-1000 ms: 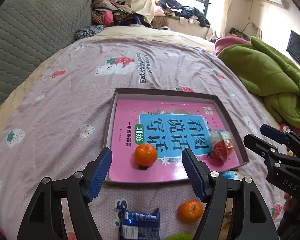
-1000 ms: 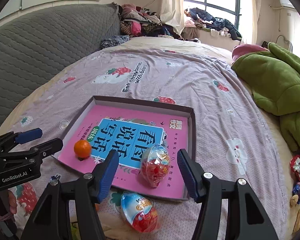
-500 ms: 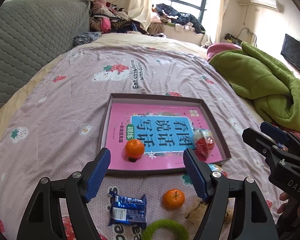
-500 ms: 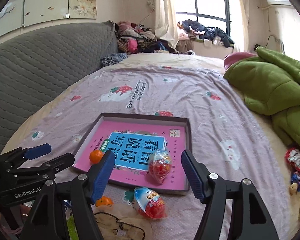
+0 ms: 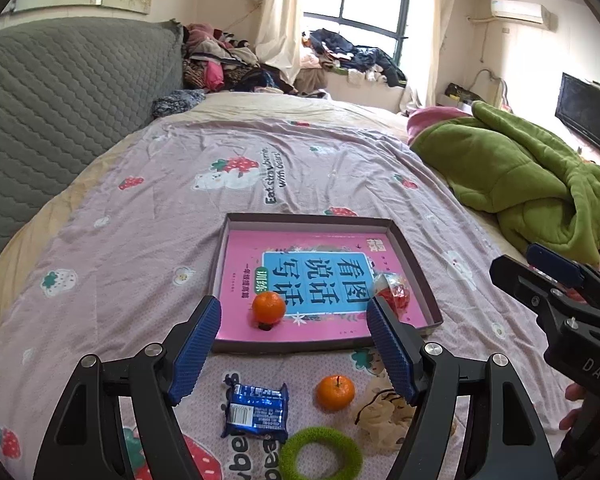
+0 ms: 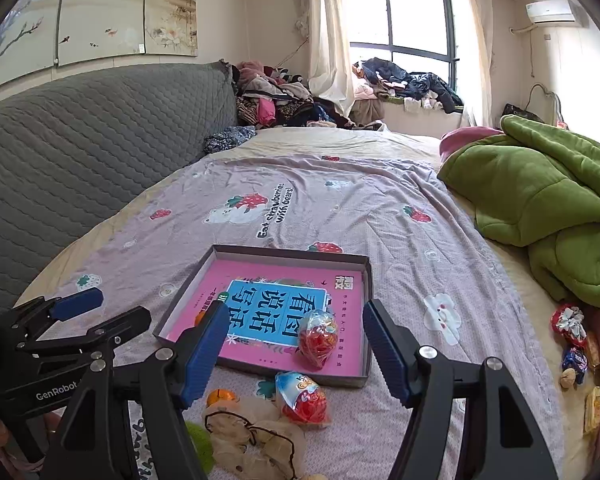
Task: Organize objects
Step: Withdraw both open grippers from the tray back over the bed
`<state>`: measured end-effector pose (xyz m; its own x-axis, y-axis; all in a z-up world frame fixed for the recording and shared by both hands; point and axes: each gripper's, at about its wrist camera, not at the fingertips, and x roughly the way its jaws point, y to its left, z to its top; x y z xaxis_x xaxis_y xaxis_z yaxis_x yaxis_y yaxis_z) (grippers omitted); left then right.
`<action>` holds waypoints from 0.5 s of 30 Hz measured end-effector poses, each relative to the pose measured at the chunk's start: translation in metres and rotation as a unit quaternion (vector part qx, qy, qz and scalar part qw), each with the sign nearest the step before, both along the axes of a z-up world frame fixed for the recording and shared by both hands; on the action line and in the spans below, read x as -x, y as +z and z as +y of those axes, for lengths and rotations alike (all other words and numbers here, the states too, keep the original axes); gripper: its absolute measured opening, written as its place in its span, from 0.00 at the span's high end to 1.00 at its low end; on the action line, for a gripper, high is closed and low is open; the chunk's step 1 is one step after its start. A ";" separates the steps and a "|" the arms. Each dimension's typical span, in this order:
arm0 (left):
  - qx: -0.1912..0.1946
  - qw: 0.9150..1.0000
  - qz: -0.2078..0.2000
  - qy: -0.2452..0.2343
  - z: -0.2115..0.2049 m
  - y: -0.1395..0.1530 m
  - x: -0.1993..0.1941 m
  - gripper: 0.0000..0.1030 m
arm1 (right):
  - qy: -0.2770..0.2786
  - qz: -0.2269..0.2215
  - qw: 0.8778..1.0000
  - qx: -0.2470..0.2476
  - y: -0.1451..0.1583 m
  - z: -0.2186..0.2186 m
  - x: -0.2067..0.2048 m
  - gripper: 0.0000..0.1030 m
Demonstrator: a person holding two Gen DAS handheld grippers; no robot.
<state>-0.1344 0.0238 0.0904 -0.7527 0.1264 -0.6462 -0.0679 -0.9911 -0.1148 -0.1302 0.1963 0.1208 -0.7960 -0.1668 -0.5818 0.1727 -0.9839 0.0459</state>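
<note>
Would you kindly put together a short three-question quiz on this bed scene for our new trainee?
1. True or false: the left gripper holds a tangerine.
2. How many tangerines lie inside the tray?
3. Which lies nearest the green hair tie? A) blue snack packet B) green blanket C) wall TV

Key
1. False: its jaws stand open and empty.
2. One tangerine in the tray; the other tangerine lies on the bedsheet outside it.
3. A.
</note>
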 end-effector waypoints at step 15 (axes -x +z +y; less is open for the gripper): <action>-0.002 1.000 -0.009 0.007 -0.003 -0.002 -0.025 0.26 | 0.017 0.003 1.000 0.009 0.002 -0.012 -0.028 0.33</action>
